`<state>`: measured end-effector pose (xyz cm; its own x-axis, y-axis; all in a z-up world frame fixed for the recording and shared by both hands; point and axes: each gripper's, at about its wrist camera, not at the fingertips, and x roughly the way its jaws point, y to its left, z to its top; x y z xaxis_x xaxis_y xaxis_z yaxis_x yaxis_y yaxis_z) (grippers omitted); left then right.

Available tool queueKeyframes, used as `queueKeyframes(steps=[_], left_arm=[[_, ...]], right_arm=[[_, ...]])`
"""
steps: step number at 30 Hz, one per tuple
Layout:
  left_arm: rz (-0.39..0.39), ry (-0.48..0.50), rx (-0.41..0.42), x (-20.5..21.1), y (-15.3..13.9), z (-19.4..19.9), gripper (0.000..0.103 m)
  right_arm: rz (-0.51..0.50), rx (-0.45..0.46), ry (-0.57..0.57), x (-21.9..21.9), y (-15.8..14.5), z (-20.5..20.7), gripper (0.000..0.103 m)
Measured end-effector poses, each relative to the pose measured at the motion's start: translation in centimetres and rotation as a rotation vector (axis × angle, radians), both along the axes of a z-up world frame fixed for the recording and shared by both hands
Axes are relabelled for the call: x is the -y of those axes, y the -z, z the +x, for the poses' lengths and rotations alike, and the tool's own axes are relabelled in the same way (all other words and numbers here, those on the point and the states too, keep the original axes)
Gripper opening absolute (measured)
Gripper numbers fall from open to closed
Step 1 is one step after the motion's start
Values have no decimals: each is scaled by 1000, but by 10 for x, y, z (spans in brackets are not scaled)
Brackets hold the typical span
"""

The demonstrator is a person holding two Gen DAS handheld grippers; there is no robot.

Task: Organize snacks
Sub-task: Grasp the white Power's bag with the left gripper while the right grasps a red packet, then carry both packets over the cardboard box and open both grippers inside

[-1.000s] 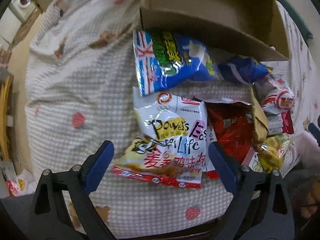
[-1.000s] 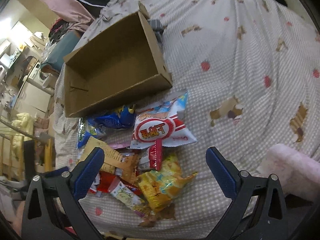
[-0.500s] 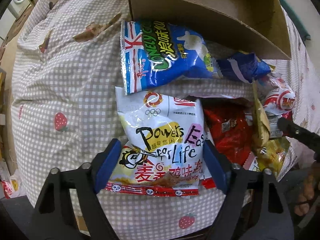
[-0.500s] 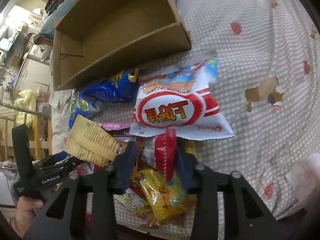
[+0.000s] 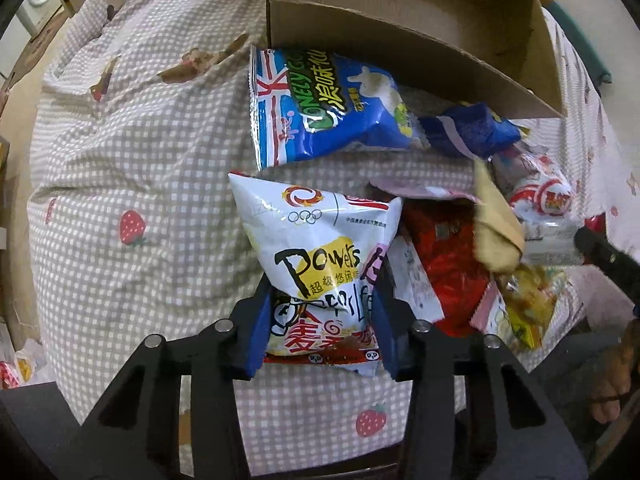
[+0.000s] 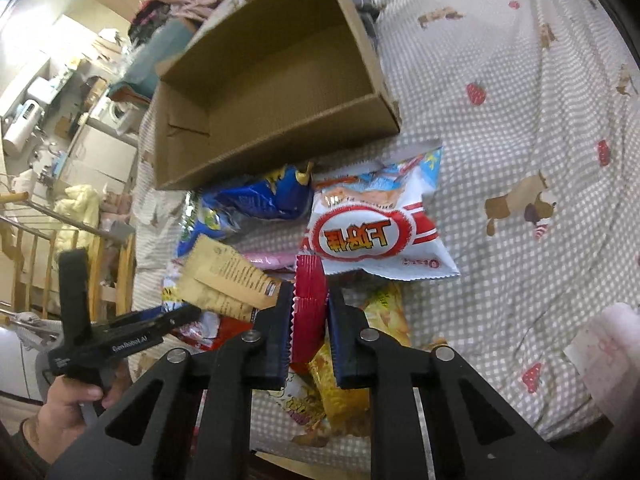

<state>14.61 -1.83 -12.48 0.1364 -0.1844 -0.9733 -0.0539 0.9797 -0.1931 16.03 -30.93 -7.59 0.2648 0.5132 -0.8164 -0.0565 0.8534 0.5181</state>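
A pile of snack bags lies on a checked strawberry-print bedspread in front of an open cardboard box (image 5: 404, 36), which also shows in the right wrist view (image 6: 280, 76). My left gripper (image 5: 322, 316) is shut on the lower part of a white "Power's Life" snack bag (image 5: 316, 240). A blue "Lonely God" bag (image 5: 320, 100) lies just beyond it, against the box wall. My right gripper (image 6: 309, 320) is shut on a small red packet (image 6: 308, 300) held upright. A white-and-red bag (image 6: 372, 232) lies just past it.
A tan packet (image 6: 224, 280), a dark blue bag (image 6: 260, 196), a yellow bag (image 6: 352, 384) and a red bag (image 5: 448, 252) crowd the pile. The left gripper handle (image 6: 104, 340) and hand sit at the right wrist view's left. A pink fluffy item (image 6: 604, 344) lies at right.
Both grippers moved in on the pile and closed: the left jaws clamped the white bag, the right jaws clamped the red packet. The right view has lifted slightly since half a second ago.
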Motion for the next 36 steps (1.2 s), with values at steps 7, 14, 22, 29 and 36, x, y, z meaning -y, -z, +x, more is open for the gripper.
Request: queueKeyframes(steps=[7, 14, 22, 29, 36], left_arm=[[9, 19, 47, -5, -28, -33, 40], [-3, -17, 141, -32, -67, -49, 39], [0, -35, 215, -40, -108, -15, 39], [17, -25, 263, -32, -119, 30, 39], [40, -8, 312, -21, -128, 66, 39]], right_arm=[[81, 88, 19, 10, -20, -13, 17], [172, 216, 28, 14, -51, -17, 17], [253, 285, 57, 14, -66, -4, 16], [258, 297, 65, 13, -69, 17, 16], [245, 306, 85, 12, -68, 45, 16]])
